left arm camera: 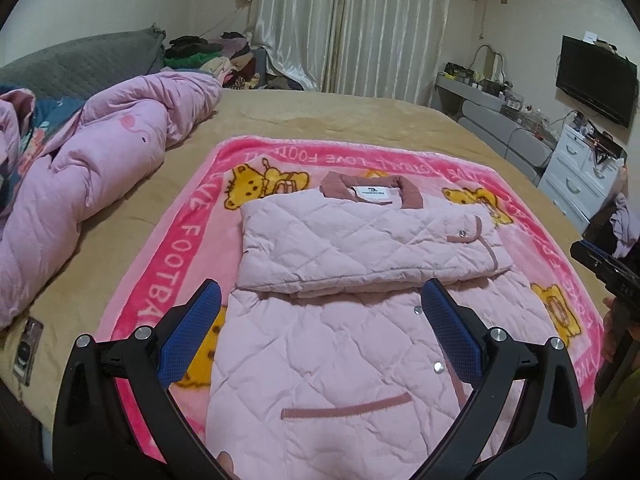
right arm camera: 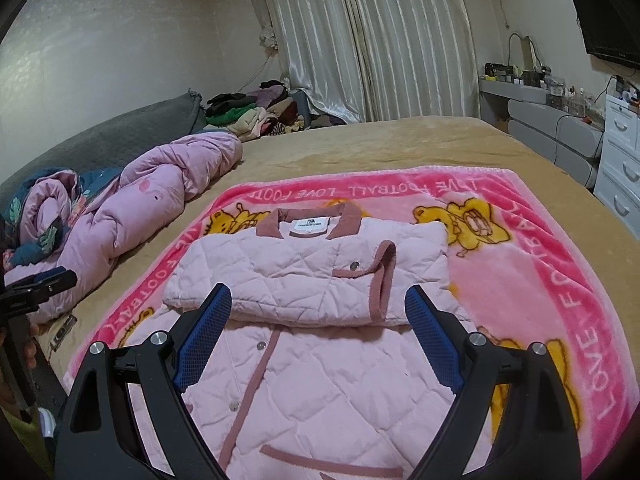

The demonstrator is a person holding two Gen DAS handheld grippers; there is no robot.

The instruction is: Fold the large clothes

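Note:
A pale pink quilted jacket (left arm camera: 340,344) with dusty-rose trim and collar lies on a pink cartoon blanket (left arm camera: 168,280) on the bed. Its sleeves are folded across the chest as a band (left arm camera: 360,240). The jacket also shows in the right wrist view (right arm camera: 320,384), with the folded sleeves (right arm camera: 304,272) on top. My left gripper (left arm camera: 320,296) is open and empty above the jacket's lower half. My right gripper (right arm camera: 320,300) is open and empty above the same part. The right gripper also appears at the left wrist view's right edge (left arm camera: 604,272).
A crumpled pink duvet (left arm camera: 80,184) lies on the left of the tan bed (left arm camera: 340,116). A clothes pile (right arm camera: 256,116) sits at the far corner by the curtains. White drawers (left arm camera: 580,172) and a wall TV (left arm camera: 596,80) stand on the right.

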